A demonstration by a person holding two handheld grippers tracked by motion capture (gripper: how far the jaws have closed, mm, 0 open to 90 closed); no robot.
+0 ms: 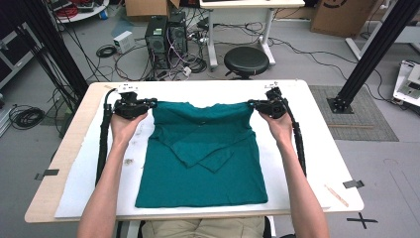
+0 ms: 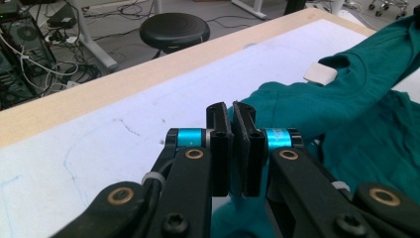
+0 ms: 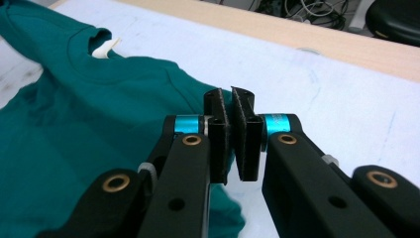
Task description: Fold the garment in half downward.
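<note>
A teal T-shirt (image 1: 203, 158) lies flat on the white table (image 1: 317, 148), sleeves folded inward. The left gripper (image 1: 150, 104) and right gripper (image 1: 251, 104) each clamp a shoulder corner at its far edge.

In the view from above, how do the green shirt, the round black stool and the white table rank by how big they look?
1. White table
2. Green shirt
3. Round black stool, though it stands farther from the camera, so it looks smaller than it really is.

I'm in a lab or workshop, probably robotics: computer towers (image 1: 166, 37) on grey floor, tangled cables (image 1: 190, 62), black stool (image 1: 246, 60), cardboard boxes (image 1: 341, 17), black frame struts (image 1: 379, 44) round my table (image 1: 322, 148).
</note>
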